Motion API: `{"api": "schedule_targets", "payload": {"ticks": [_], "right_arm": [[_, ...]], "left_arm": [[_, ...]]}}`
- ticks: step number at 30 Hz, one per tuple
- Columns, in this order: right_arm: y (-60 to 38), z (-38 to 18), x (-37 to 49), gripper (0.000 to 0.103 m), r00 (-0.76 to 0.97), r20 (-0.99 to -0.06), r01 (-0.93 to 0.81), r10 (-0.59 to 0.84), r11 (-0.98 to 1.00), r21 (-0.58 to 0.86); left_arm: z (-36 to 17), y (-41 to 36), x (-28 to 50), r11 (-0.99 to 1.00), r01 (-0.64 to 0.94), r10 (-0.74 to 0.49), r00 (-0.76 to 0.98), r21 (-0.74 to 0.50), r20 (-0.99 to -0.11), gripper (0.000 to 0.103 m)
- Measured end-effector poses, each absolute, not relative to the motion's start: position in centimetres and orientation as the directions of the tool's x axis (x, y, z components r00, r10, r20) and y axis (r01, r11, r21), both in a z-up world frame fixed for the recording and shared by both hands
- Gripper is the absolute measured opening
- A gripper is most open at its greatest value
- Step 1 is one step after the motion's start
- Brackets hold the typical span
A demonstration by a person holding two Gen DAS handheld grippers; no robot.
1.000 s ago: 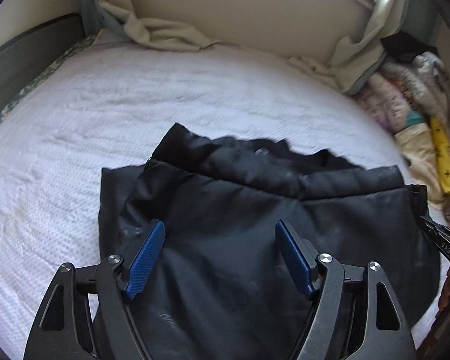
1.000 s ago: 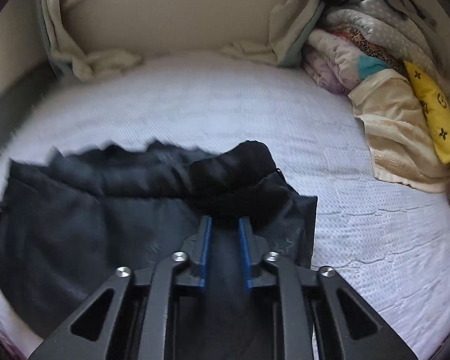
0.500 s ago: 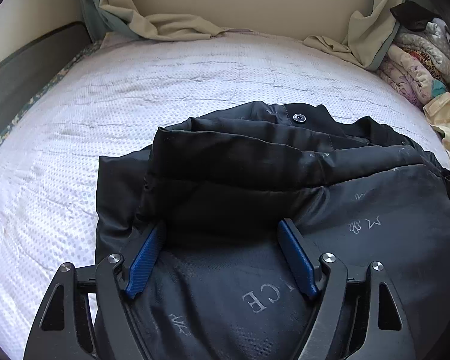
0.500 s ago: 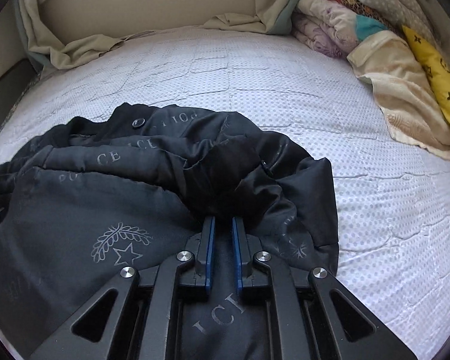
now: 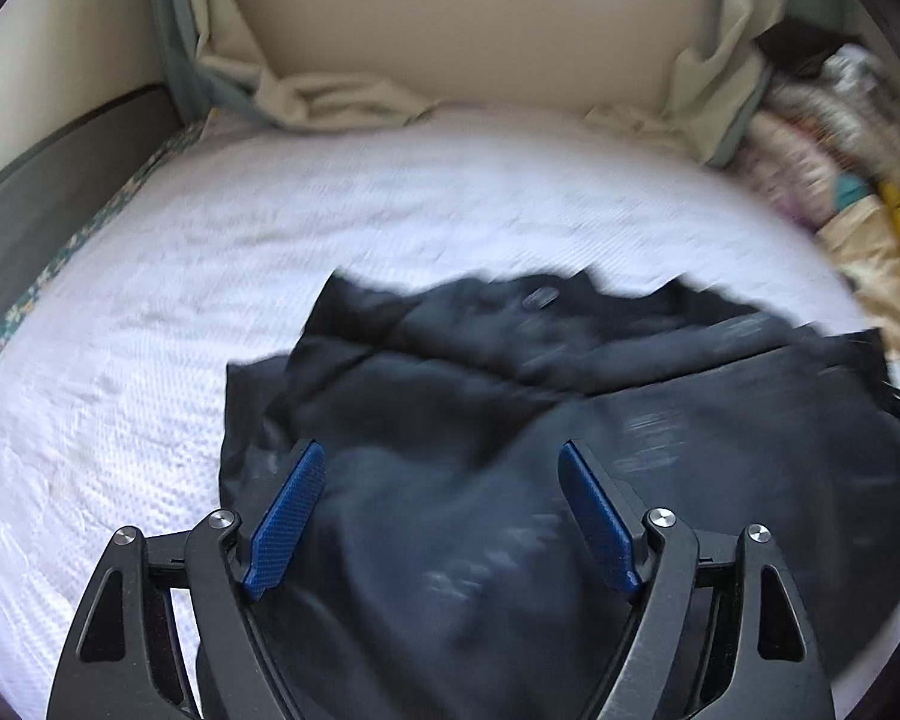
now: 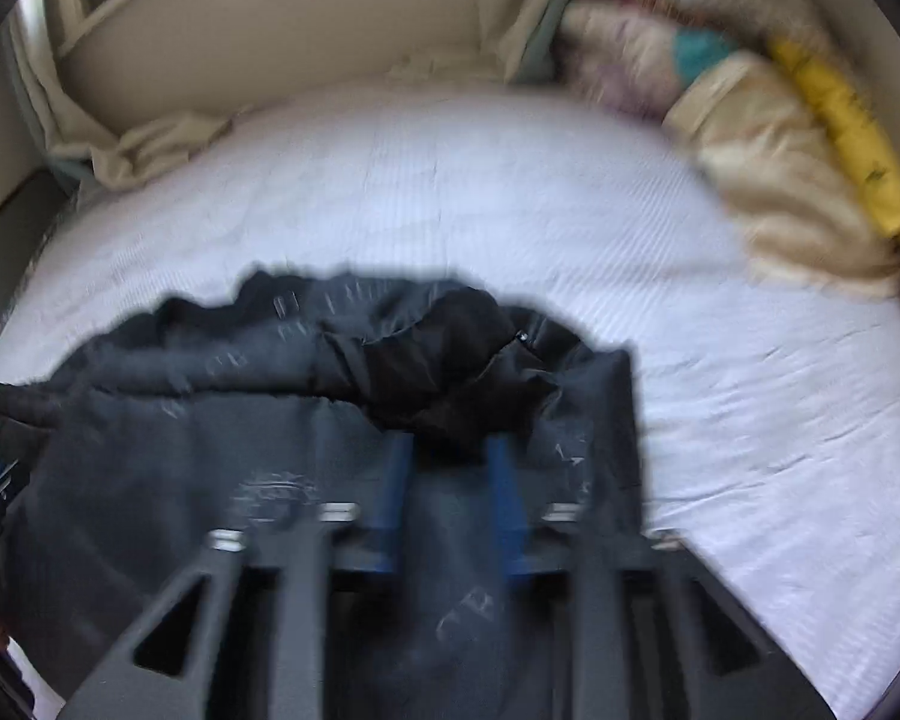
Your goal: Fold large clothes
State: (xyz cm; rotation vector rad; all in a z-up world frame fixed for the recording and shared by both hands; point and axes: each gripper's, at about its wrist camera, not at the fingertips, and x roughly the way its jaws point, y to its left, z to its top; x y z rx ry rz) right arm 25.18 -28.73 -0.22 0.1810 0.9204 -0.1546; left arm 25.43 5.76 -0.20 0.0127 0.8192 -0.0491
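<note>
A black padded jacket (image 5: 570, 450) lies bunched on a bed covered with a white textured sheet (image 5: 330, 210). It sits toward the near edge of the bed, with pale lettering and emblems faintly visible on its shiny fabric. Both views are blurred.

In the left wrist view, the left gripper (image 5: 441, 516) is low over the jacket with its two blue-padded fingers spread wide apart; dark fabric shows between them, but nothing is pinched. The jacket's upper layer forms a raised fold running across the picture, and a small button or snap shows near its far edge.

In the right wrist view, the right gripper (image 6: 450, 498) has its blue fingers a modest gap apart, with jacket fabric lying between them. Blur makes it impossible to tell whether the fingers press the cloth or merely straddle it. A crumpled dark ridge of the jacket (image 6: 438, 372) rises just beyond the fingertips. At the left edge of this view, part of the other gripper and a bit of a hand show beside the jacket.

Along the far edge of the bed, cream curtains (image 5: 306, 96) drape down onto the sheet below a beige wall. At the far right corner, a pile of folded bedding (image 6: 768, 168) in cream, lilac, teal and yellow rests on the bed, well apart from the jacket.
</note>
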Motion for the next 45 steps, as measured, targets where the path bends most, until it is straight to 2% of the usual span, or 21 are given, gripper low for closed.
{"api": "schedule_targets", "payload": {"ticks": [3, 7, 10, 14, 18, 24, 34, 37, 39, 45], "right_arm": [[-26.5, 3.8, 22.6, 0.051, 0.688, -0.725, 0.135, -0.027, 0.987, 0.091], [-22.6, 3.6, 21.5, 0.049, 0.678, -0.730, 0.033, 0.081, 0.990, 0.140], [-19.1, 0.5, 21.9, 0.045, 0.606, -0.791, -0.013, 0.080, 0.996, 0.091], [-16.9, -2.3, 22.2, 0.045, 0.610, -0.792, -0.014, -0.017, 0.999, -0.032], [-16.6, -3.8, 22.1, 0.046, 0.614, -0.789, 0.001, -0.022, 1.000, -0.027], [-16.7, -5.7, 22.2, 0.046, 0.629, -0.777, -0.009, -0.026, 0.999, -0.040], [-17.1, -6.0, 23.1, 0.047, 0.623, -0.783, 0.005, -0.005, 1.000, -0.002], [-17.6, -4.6, 23.3, 0.056, 0.592, -0.805, 0.010, 0.035, 0.999, 0.050], [-17.8, -3.3, 23.3, 0.066, 0.571, -0.817, 0.005, 0.077, 0.995, 0.097], [-18.5, 1.3, 22.5, 0.067, 0.605, -0.778, 0.012, 0.170, 0.975, 0.223]], "left_arm": [[1.7, 4.2, 23.4, 0.991, 0.124, -0.117, 0.705, -0.041, -0.699, 0.088], [0.7, 1.5, 22.3, 0.974, 0.217, -0.187, 0.642, -0.057, -0.744, 0.089], [-2.5, 0.4, 23.0, 0.980, 0.201, -0.121, 0.594, 0.001, -0.796, 0.089], [-4.3, 0.1, 23.4, 0.983, 0.176, -0.066, 0.609, 0.054, -0.790, 0.099], [-5.4, 0.5, 23.8, 0.987, 0.153, -0.053, 0.611, 0.052, -0.790, 0.103], [-6.2, -0.1, 23.3, 0.985, 0.145, -0.022, 0.640, 0.093, -0.768, 0.103], [-6.4, 0.5, 23.8, 0.989, 0.145, -0.057, 0.626, 0.044, -0.778, 0.103], [-5.4, 1.1, 23.9, 0.989, 0.150, -0.090, 0.599, 0.001, -0.796, 0.103], [-4.2, 1.9, 23.9, 0.988, 0.148, -0.125, 0.571, -0.049, -0.811, 0.103], [0.3, 6.7, 23.2, 0.980, 0.099, -0.197, 0.596, -0.172, -0.779, 0.102]]}}
